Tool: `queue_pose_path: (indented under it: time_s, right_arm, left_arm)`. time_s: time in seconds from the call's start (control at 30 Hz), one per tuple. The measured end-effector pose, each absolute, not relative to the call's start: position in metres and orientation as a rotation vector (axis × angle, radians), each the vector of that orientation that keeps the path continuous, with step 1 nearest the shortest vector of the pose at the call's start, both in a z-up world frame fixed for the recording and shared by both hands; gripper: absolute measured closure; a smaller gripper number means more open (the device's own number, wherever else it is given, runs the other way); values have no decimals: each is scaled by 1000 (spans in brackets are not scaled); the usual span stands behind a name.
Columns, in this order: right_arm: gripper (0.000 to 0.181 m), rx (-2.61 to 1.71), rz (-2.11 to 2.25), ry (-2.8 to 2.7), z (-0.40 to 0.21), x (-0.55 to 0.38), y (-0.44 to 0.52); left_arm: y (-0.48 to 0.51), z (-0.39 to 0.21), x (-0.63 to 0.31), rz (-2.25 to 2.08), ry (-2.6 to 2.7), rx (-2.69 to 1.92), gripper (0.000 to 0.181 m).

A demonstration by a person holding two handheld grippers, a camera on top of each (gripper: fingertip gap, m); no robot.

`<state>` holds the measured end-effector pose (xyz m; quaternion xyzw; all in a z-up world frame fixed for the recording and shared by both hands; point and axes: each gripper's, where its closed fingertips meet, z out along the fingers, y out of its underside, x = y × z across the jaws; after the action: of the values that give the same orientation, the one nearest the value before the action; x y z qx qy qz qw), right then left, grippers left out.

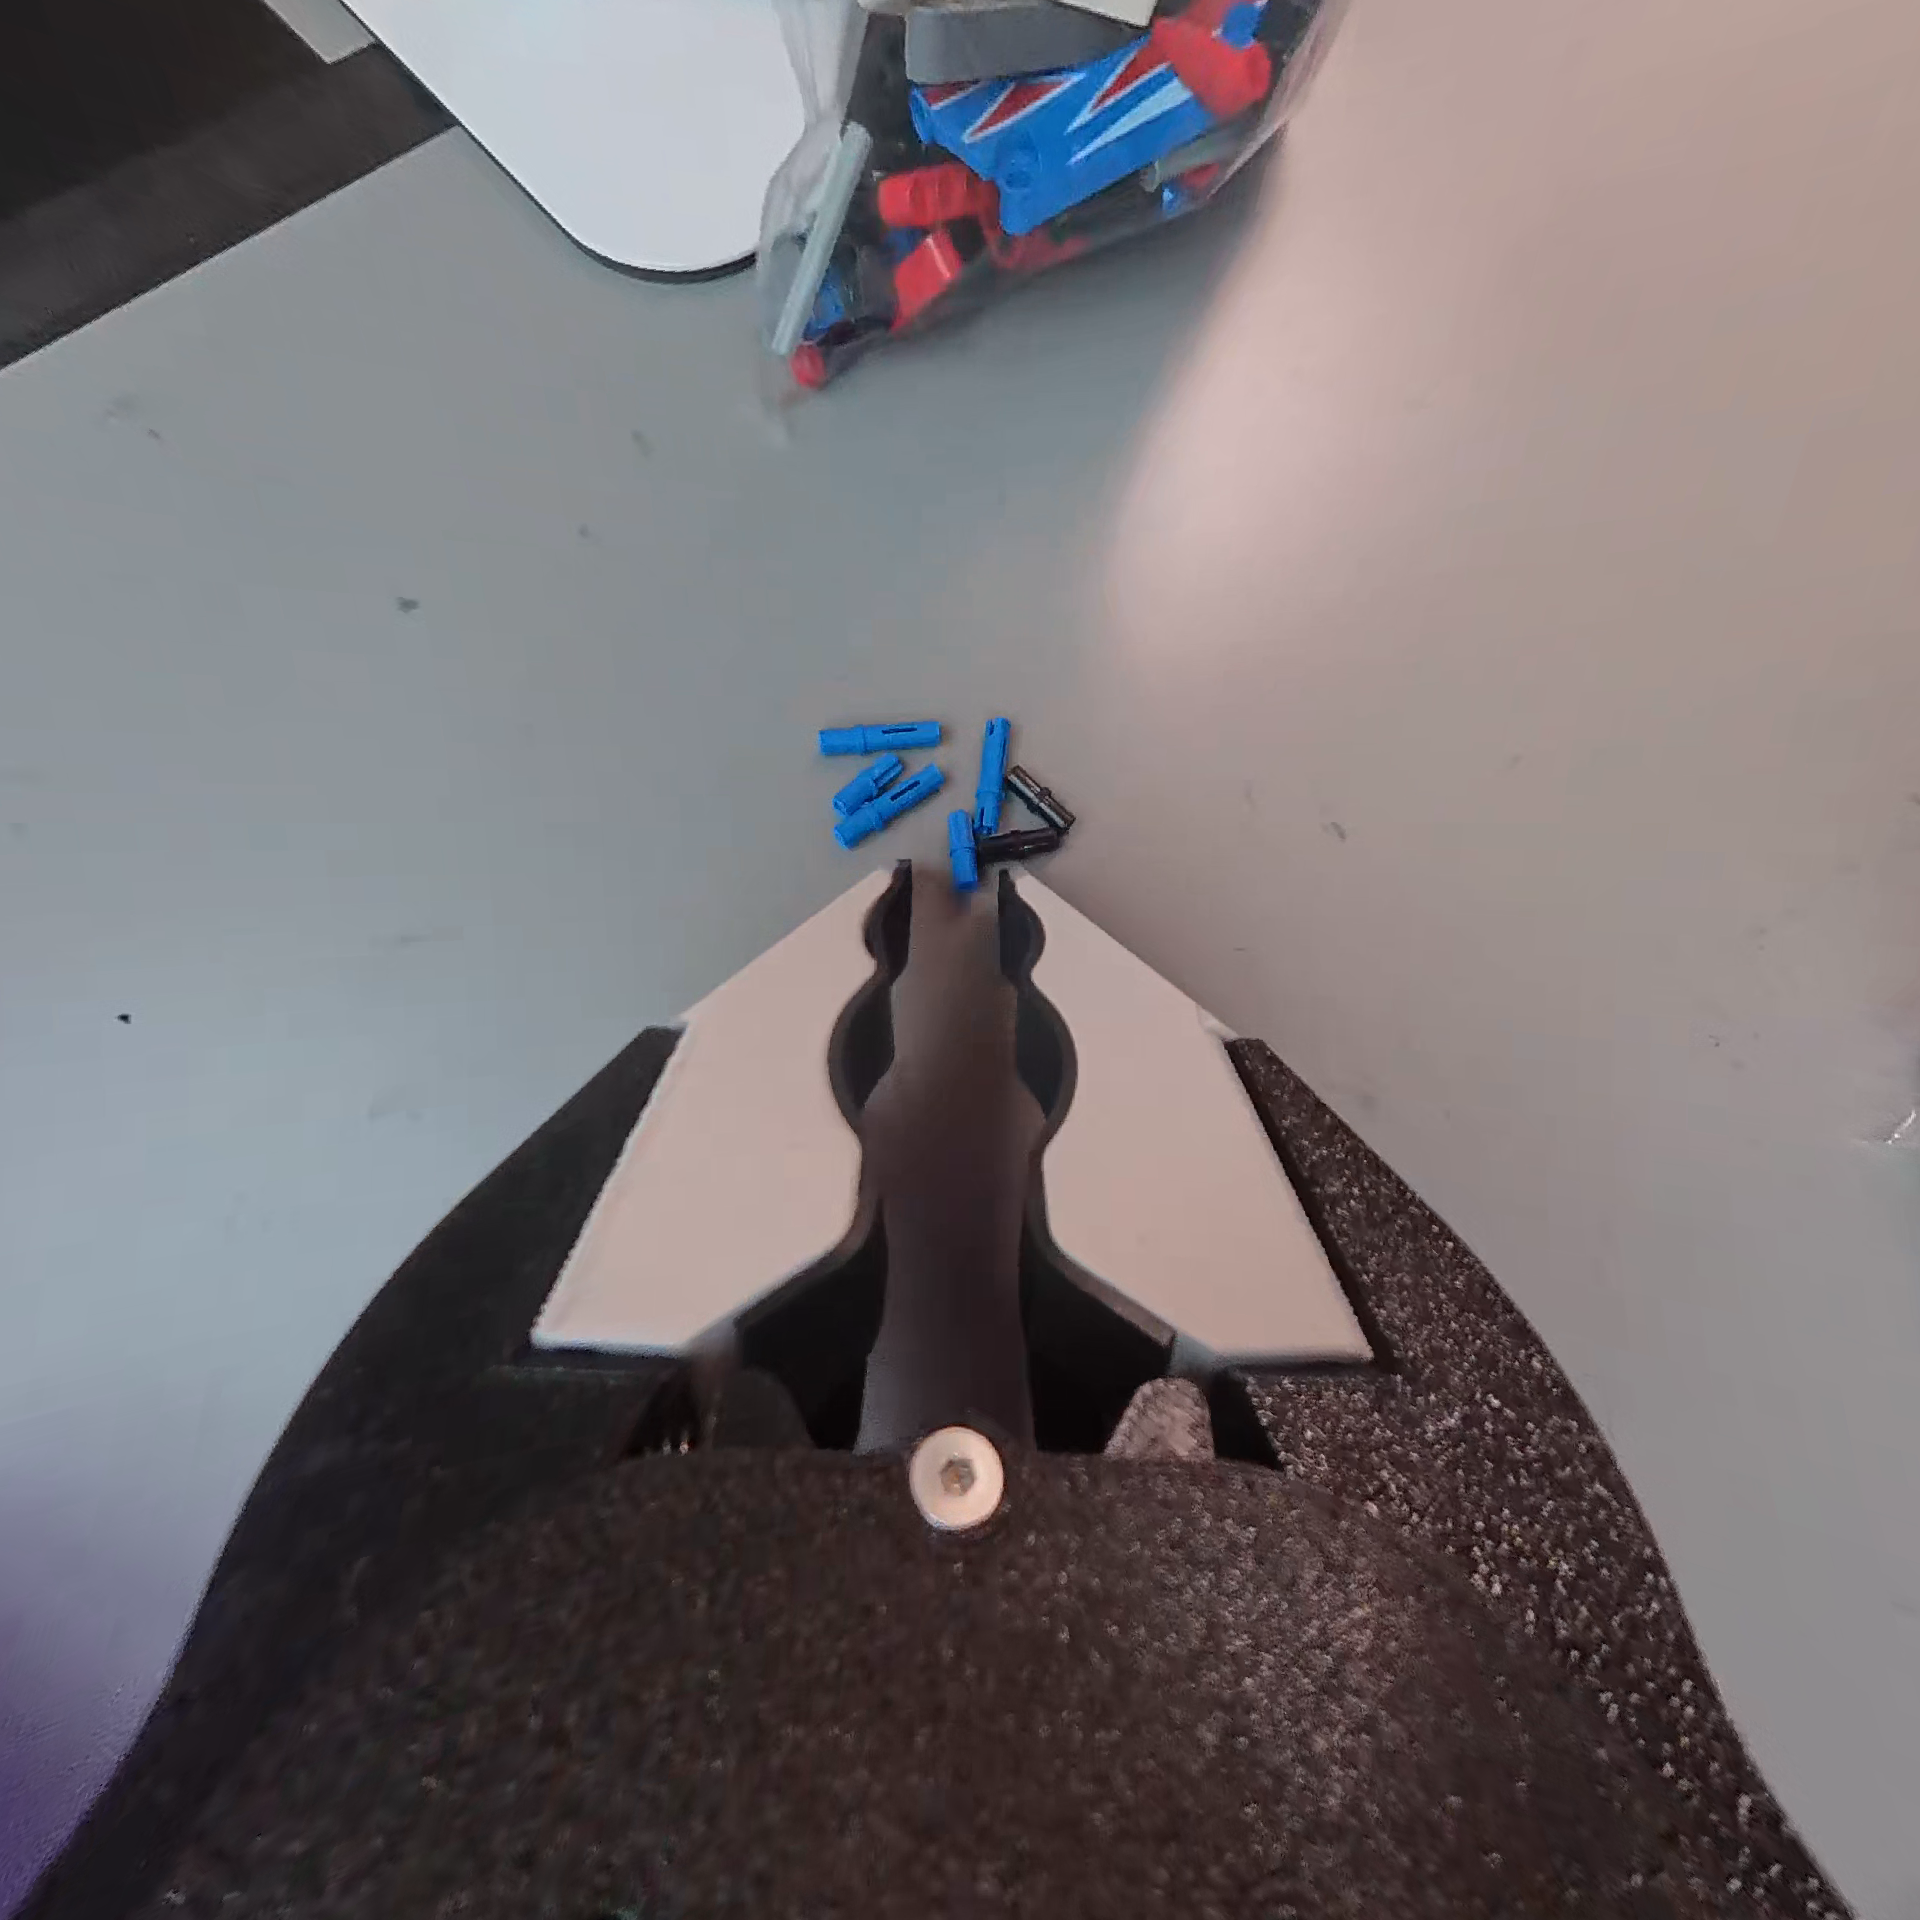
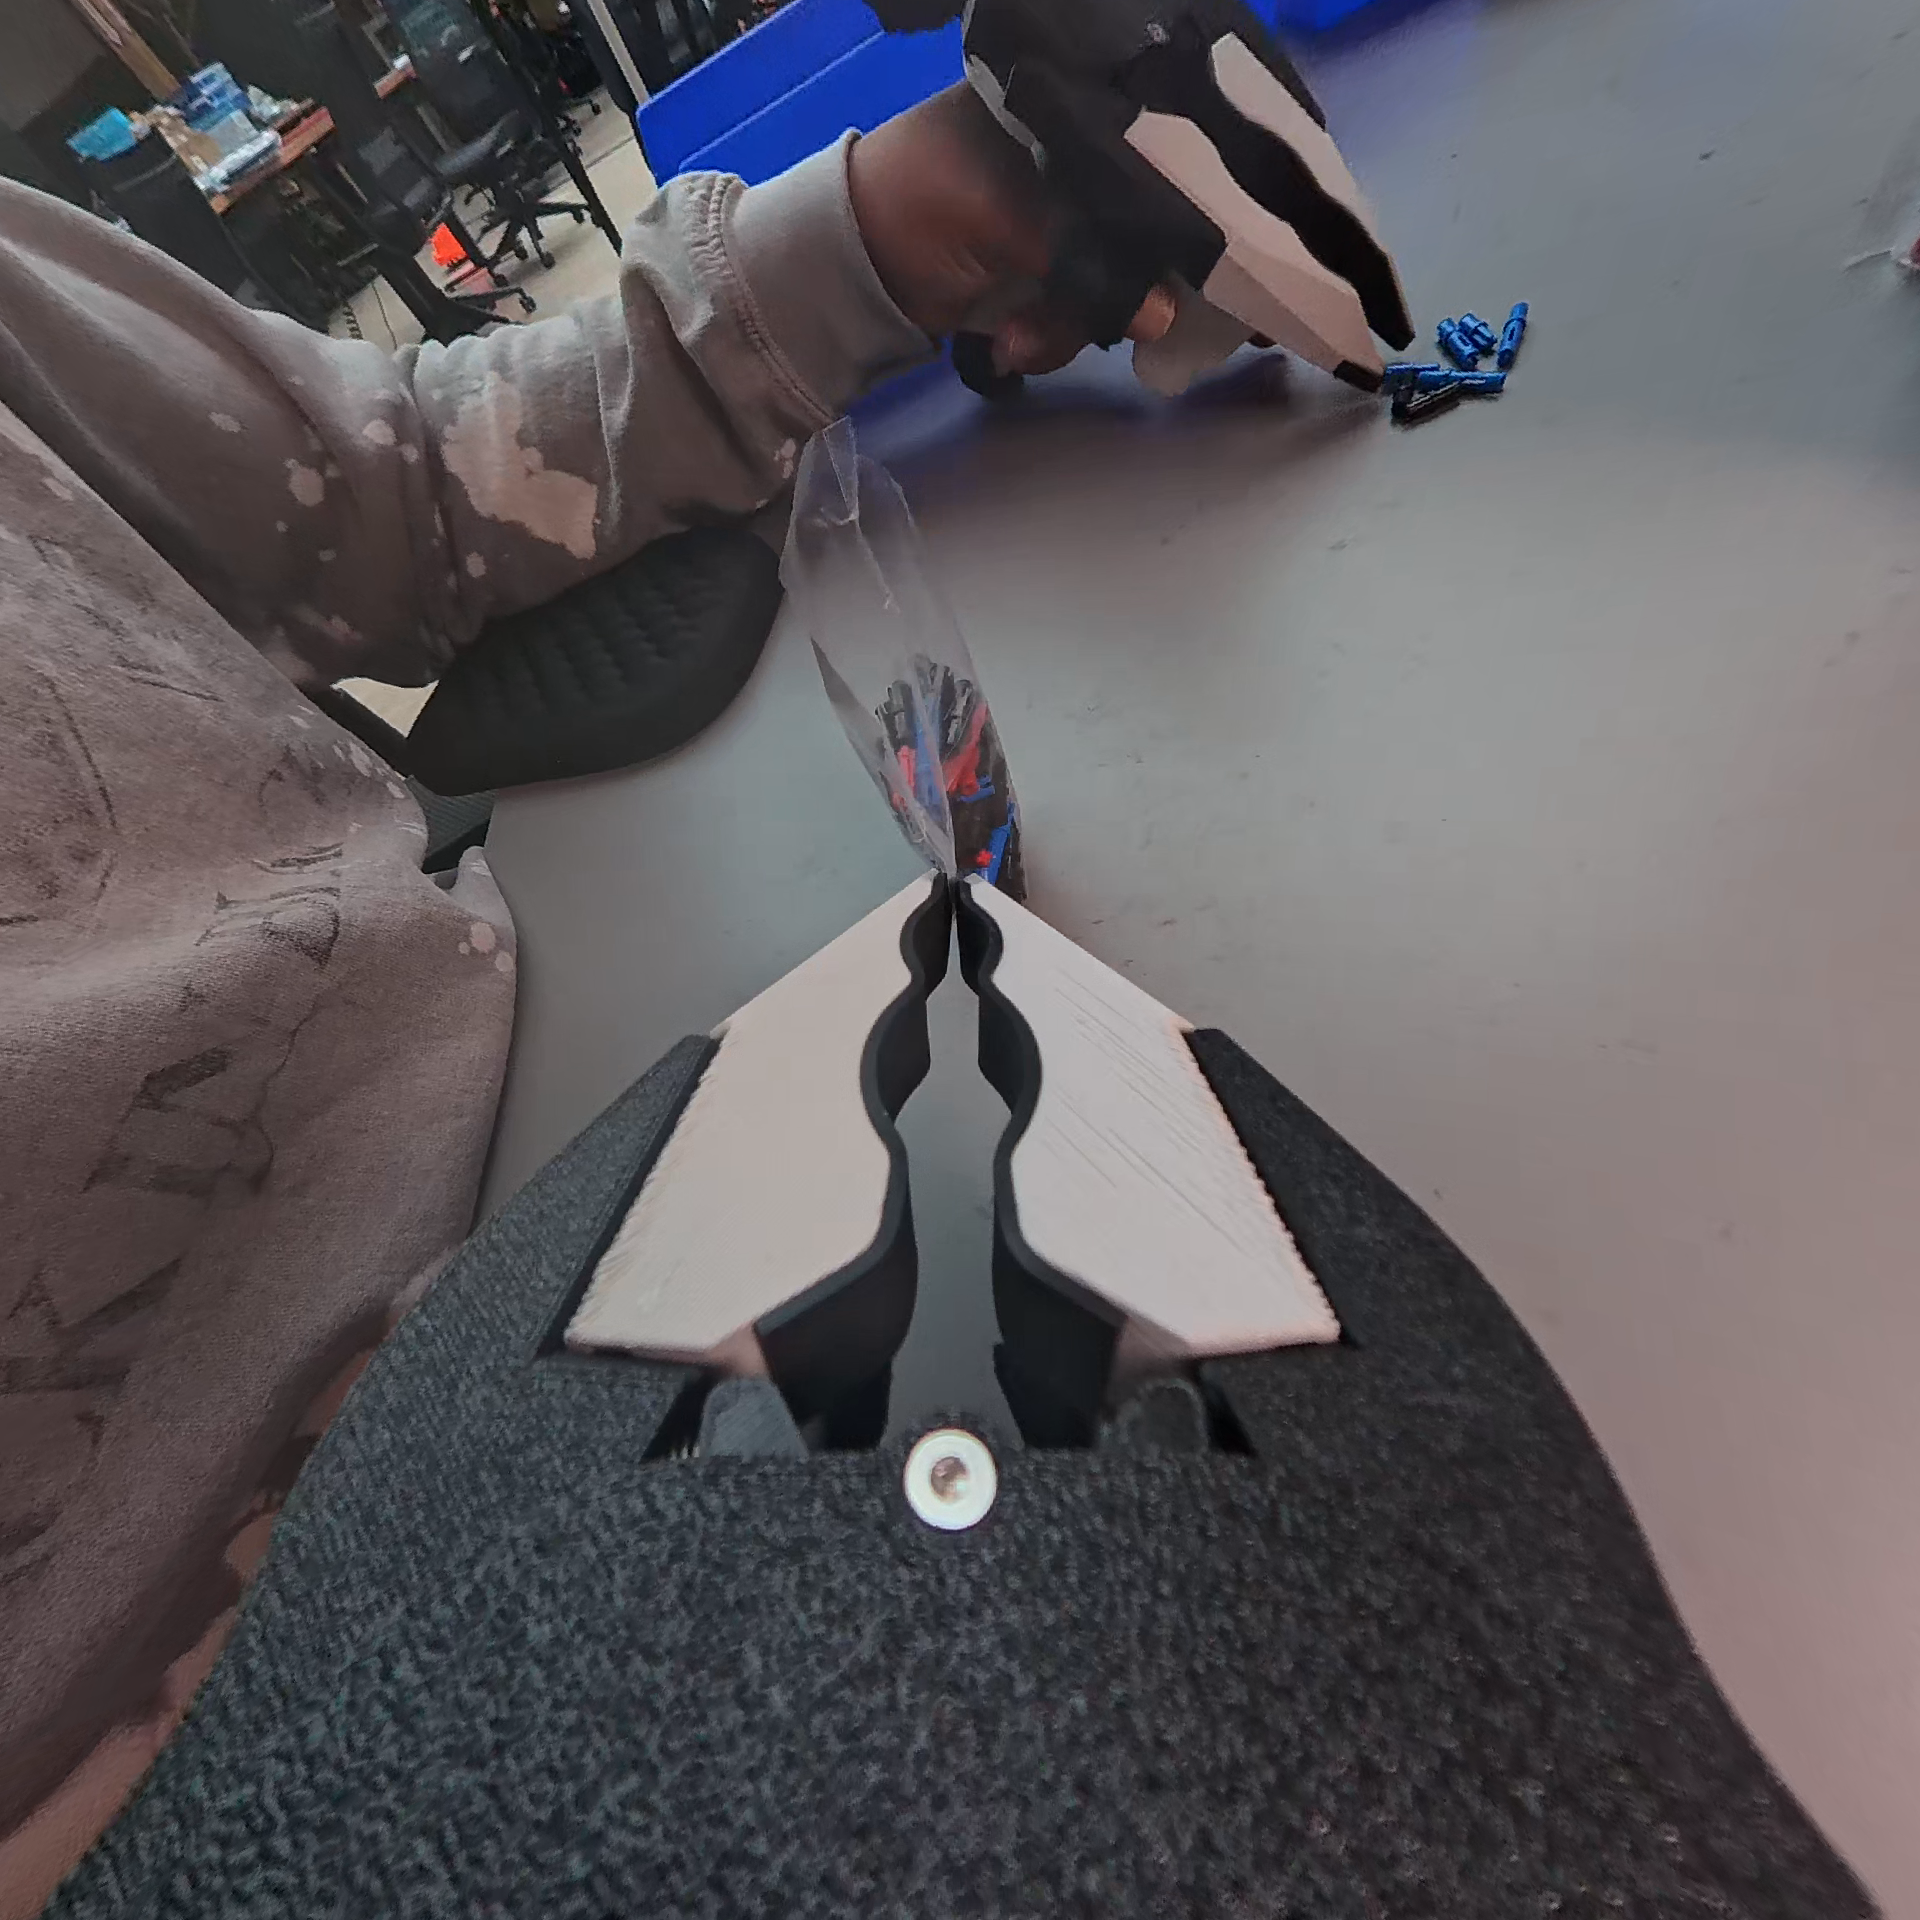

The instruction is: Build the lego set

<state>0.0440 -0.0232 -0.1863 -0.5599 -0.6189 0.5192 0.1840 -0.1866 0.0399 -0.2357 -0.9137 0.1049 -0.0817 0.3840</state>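
Observation:
Several small blue pins (image 1: 883, 784) and two black pins (image 1: 1034, 816) lie in a loose heap on the grey table (image 1: 416, 675). My left gripper (image 1: 956, 871) is open, with its tips at the near edge of the heap and one blue pin (image 1: 963, 850) just in front of the gap. My right gripper (image 2: 954, 881) is shut on the edge of a clear plastic bag (image 2: 914, 727) of red, blue and black pieces and holds it upright. The left gripper (image 2: 1371, 358) and the pins (image 2: 1465, 353) also show far off in the right wrist view.
A larger clear bag (image 1: 997, 177) of red, blue and grey lego parts lies at the back of the table beside a white sheet (image 1: 623, 135). A person's grey sleeve (image 2: 520, 416) and a black chair seat (image 2: 603, 665) are on the left. A blue bin (image 2: 790, 104) stands behind. My hands' fingertips stand some 25 cm from each other.

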Motion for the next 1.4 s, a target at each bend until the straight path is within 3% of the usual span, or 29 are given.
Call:
queue_pose_path:
  time_s: [0.33, 0.53, 0.63, 0.87, 1.0, 1.13, 1.4]
  right_arm:
    - [181, -1575, 1452, -1748, -186, 45, -22]
    - [181, -1583, 1450, -1742, -187, 44, -21]
    - [181, -1583, 1447, -1740, -187, 44, -20]
    - [181, -1580, 1436, -1739, -187, 44, -20]
    - [181, -1579, 1441, -1741, -187, 44, -21]
    - [181, -1576, 1446, -1746, -187, 44, -21]
    - [181, -1577, 1452, -1746, -187, 44, -22]
  left_arm:
    - [36, -234, -184, -166, 334, -2329, 177]
    - [-2, -138, -77, -636, 652, -1932, 177]
    - [-28, -119, -25, -732, 845, -1830, 177]
    - [-36, -136, -2, -718, 952, -1878, 165]
    - [3, -141, -69, -584, 585, -1982, 165]
    - [26, -192, -155, -331, 246, -2202, 161]
    - [38, -236, -165, -198, 260, -2343, 164]
